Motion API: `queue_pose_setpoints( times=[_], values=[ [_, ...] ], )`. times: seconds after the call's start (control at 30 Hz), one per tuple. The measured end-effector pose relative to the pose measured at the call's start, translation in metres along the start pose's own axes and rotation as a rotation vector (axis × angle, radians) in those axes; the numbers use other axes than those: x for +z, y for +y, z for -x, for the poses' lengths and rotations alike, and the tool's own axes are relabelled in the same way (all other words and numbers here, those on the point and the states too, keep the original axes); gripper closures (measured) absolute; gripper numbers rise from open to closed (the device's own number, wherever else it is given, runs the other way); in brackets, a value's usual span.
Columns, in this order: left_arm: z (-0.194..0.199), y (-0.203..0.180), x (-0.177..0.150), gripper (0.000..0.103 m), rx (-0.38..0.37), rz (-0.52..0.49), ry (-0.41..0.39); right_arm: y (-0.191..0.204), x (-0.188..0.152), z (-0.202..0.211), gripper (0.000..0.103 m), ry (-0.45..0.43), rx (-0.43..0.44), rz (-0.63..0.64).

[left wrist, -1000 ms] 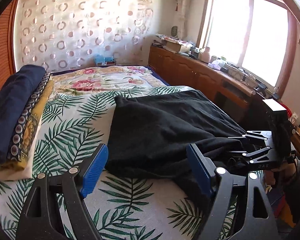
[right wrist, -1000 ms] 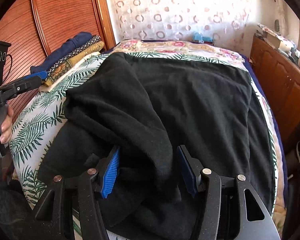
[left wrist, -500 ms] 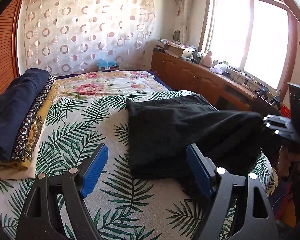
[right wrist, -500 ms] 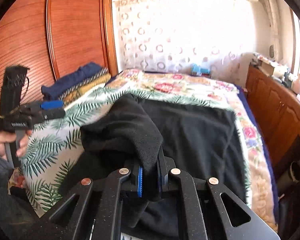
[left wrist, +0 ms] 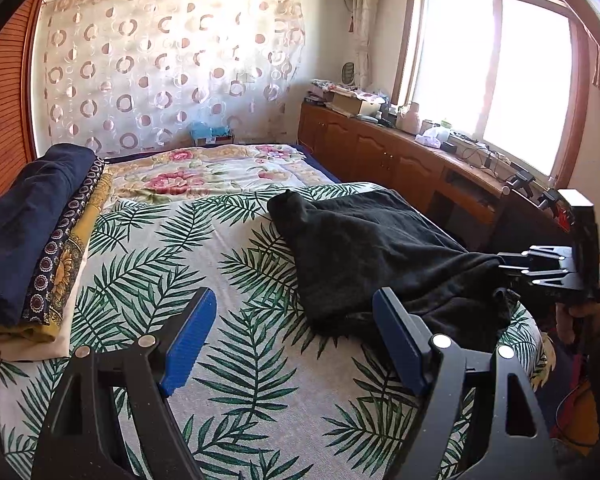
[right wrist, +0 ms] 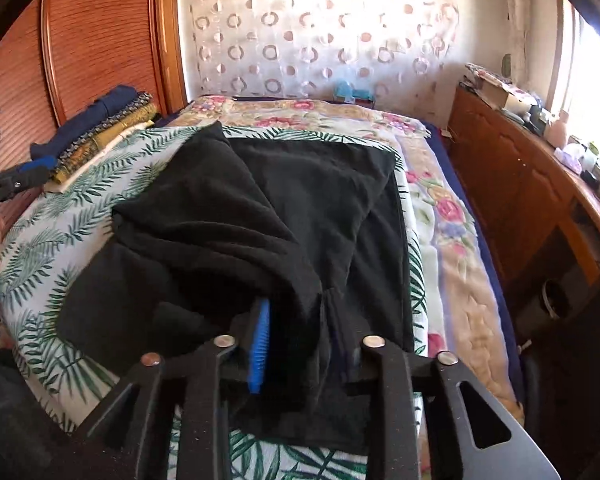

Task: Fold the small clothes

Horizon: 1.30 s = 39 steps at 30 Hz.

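Left wrist view: the window [left wrist: 496,80] and the wooden counter [left wrist: 400,160] under it show fully, and the right hand-held gripper [left wrist: 504,276] appears side-on at the black garment's [left wrist: 372,248] near edge. The left hand-held gripper [left wrist: 292,340] hangs spread over the palm-print bed cover [left wrist: 160,256], empty, the garment just beyond its right finger.

Right wrist view: the wardrobe [right wrist: 100,32] shows. A bunched fold of the dark, rumpled garment [right wrist: 284,216] sits between the opening jaws of the right hand-held gripper [right wrist: 300,344], draping over them; whether the pads press it I cannot tell.
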<state>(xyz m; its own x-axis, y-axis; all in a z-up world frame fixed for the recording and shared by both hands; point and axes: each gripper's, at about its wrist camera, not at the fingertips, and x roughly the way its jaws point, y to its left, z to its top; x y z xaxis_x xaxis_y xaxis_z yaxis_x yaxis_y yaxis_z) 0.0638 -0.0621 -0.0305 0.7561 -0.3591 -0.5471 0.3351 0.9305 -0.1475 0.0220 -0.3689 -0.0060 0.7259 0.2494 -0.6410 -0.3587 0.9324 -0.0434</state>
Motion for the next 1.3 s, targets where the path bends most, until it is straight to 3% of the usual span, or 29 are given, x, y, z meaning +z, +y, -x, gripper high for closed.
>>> queue_pose_setpoints(
  times=[0.03,0.13,0.23,0.4,0.93,1.17,1.3],
  values=[
    [0.001,-0.001,0.000,0.022,0.002,-0.002,-0.001,0.001,0.002,0.005,0.059,-0.015,-0.003,0.001],
    [0.001,0.000,-0.001,0.022,0.008,0.000,-0.002,0.005,0.004,0.022,0.058,-0.072,0.008,0.009],
    [0.003,0.000,-0.001,0.022,0.012,0.000,-0.008,0.019,0.015,0.026,0.046,-0.113,0.033,0.035],
    [0.008,0.000,-0.001,0.022,0.030,-0.012,-0.014,0.046,0.023,0.008,0.046,-0.109,0.086,0.094],
    [0.018,0.025,-0.007,0.022,0.072,0.034,-0.026,0.131,0.078,-0.091,0.046,0.084,0.299,0.292],
    [0.023,0.035,-0.010,0.022,0.081,0.052,-0.034,0.149,0.078,-0.131,0.046,0.177,0.309,0.369],
    [0.022,0.038,-0.011,0.022,0.080,0.055,-0.029,0.156,0.078,-0.139,0.046,0.179,0.281,0.394]
  ],
)
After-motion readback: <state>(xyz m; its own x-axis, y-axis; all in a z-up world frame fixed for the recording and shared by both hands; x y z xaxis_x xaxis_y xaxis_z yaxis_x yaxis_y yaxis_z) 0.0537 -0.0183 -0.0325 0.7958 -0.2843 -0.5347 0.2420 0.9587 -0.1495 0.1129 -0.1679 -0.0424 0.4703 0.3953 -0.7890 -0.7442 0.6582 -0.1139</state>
